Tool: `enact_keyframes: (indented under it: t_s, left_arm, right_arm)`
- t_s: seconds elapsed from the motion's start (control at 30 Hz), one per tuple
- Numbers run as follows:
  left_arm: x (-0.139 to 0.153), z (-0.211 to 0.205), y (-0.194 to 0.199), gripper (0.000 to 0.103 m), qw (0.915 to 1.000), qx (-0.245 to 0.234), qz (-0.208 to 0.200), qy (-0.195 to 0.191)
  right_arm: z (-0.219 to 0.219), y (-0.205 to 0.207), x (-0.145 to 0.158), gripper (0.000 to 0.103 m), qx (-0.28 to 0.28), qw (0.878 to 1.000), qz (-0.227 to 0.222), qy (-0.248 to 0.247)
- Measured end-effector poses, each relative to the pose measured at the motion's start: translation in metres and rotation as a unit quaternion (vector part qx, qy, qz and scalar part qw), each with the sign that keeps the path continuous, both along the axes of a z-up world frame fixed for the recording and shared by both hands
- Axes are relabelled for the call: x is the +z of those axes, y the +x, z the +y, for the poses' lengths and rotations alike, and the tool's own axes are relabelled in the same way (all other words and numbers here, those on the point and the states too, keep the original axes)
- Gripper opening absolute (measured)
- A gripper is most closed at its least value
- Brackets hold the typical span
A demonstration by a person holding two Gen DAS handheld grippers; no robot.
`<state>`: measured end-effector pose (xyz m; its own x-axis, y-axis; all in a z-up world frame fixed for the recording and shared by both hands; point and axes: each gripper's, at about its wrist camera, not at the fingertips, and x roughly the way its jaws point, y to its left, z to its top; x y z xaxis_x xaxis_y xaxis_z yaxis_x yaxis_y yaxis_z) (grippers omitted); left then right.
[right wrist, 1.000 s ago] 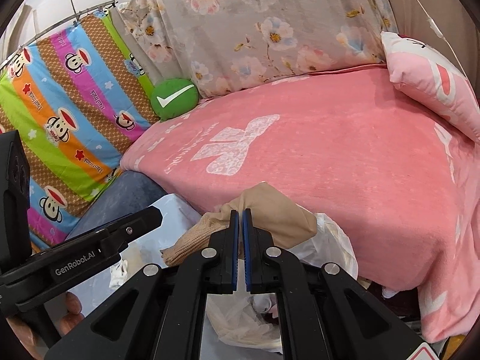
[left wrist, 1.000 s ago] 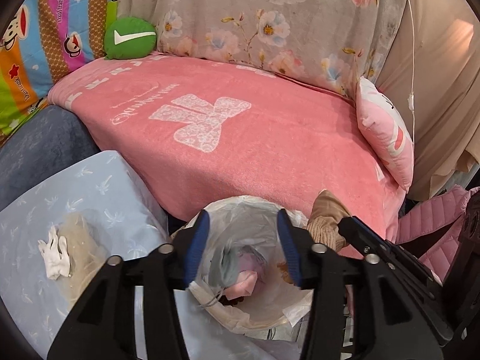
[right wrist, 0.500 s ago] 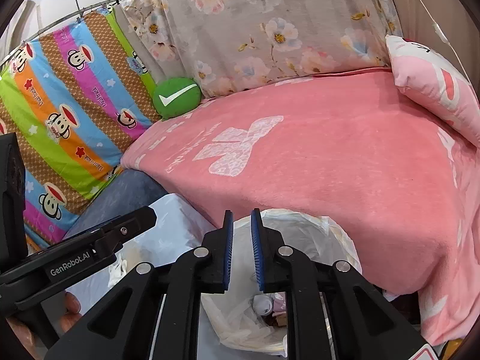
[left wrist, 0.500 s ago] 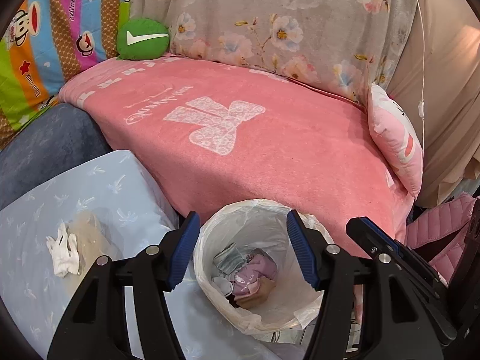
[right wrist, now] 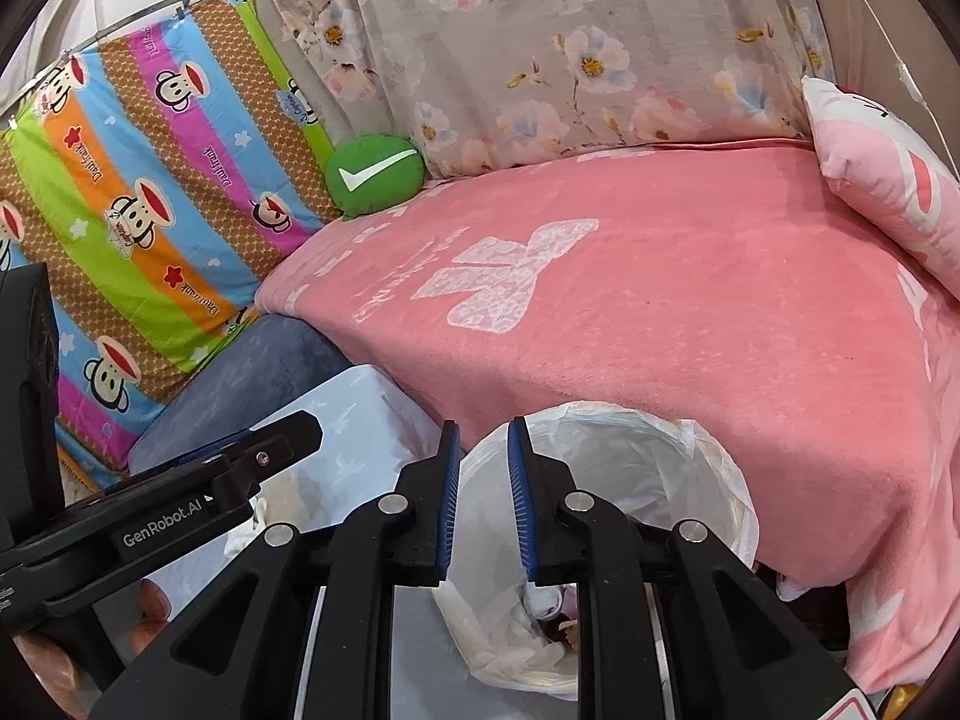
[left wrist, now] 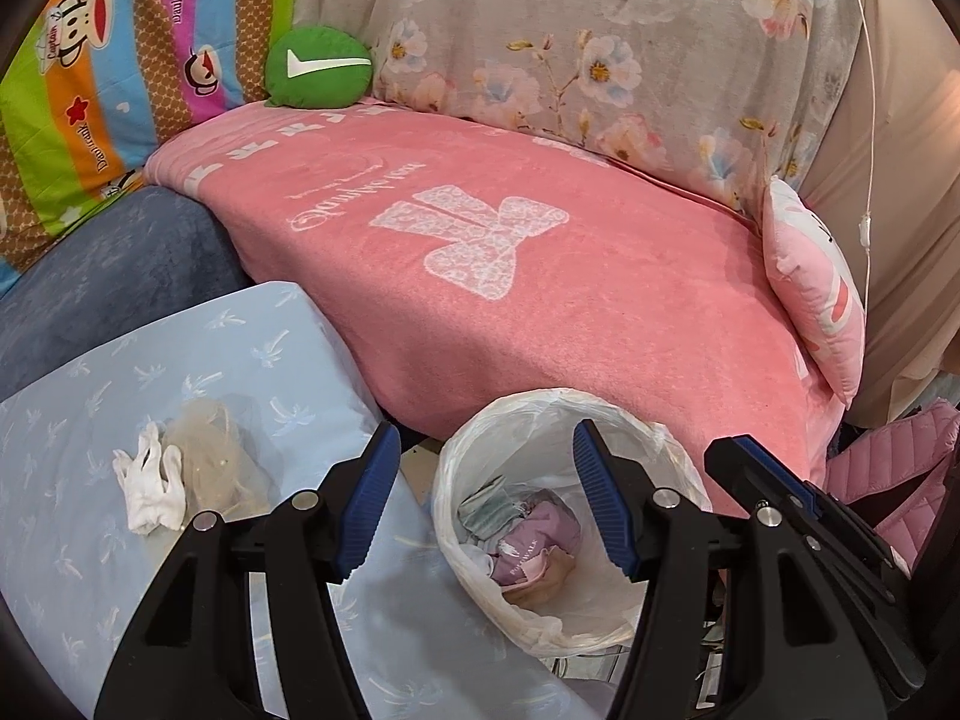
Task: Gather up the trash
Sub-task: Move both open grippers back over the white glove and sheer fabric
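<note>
Both grippers are held over the lined bin (left wrist: 564, 516), where trash is piled. The left gripper (left wrist: 486, 498) is spread wide and empty; the right gripper (right wrist: 483, 504) is slightly parted, also empty. A white tissue (left wrist: 147, 489) and a clear wrapper (left wrist: 216, 468) are left on the blue cloth (left wrist: 72, 540), probably next.

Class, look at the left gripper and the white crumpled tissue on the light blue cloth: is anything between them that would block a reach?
Nothing visible blocks it. The left gripper is open and empty above the bin, and the white tissue lies exposed on the light blue cloth, off to the gripper's left. A translucent beige wrapper lies beside it, not over it.
</note>
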<state>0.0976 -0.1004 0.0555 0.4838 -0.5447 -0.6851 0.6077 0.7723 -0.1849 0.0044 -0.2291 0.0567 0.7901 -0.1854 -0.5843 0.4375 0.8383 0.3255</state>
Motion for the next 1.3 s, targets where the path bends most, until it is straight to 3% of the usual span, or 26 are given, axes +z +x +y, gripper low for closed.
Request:
enact_keyframes:
  t_s: [0.53,0.77,0.9,1.1,1.3]
  left_arm:
    - [-0.014,0.046,0.02,0.058,0.9985,0.051,0.018,-0.002]
    - [-0.023,0.072,0.03,0.063,0.9962,0.083,0.023,0.002]
    - [-0.029,0.089,0.037,0.064,0.9944,0.102,0.029,0.004]
    - [-0.04,0.115,0.046,0.073,0.9904,0.134,0.036,0.005]
    - [-0.058,0.142,0.057,0.074,0.9847,0.164,0.057,0.013]
  right_arm:
    - [0.048,0.029,-0.009,0.029,0.049,0.999,0.02,-0.005]
    - [0.073,0.044,-0.017,0.032,0.076,0.997,0.032,-0.006]
    - [0.089,0.054,-0.021,0.039,0.09,0.995,0.037,-0.008]
    - [0.112,0.071,-0.03,0.042,0.115,0.992,0.051,-0.009]
    - [0.136,0.087,-0.044,0.044,0.137,0.988,0.071,-0.008]
